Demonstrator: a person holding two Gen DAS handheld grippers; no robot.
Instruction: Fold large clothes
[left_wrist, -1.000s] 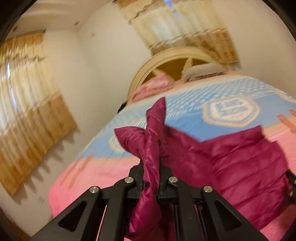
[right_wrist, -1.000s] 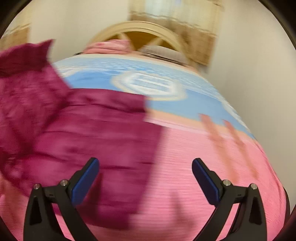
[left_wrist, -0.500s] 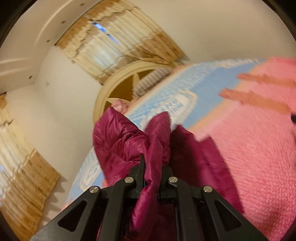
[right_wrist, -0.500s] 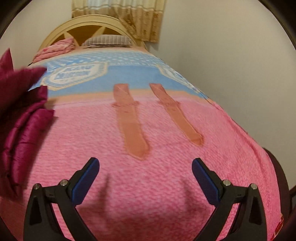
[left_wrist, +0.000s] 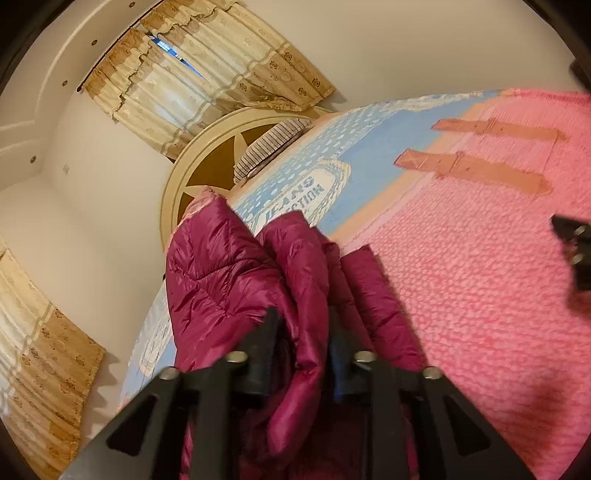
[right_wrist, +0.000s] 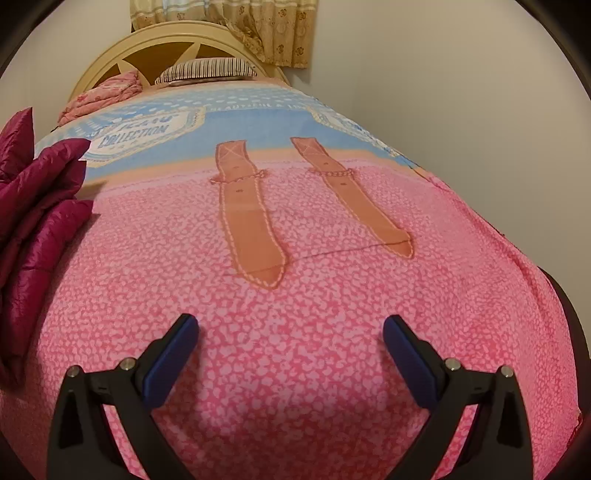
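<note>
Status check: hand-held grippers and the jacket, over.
Left hand-held gripper jaws just opening, maroon puffer jacket fold between them. Right hand-held gripper open, empty over pink bedspread. Nothing in the way.

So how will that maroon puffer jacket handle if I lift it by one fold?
Likely floppy: the maroon puffer jacket droops in loose folds between the left gripper fingers, whose jaws have just been opening. Its shiny shell looks slippery. Quilted padding suggests light for its bulk.
</note>
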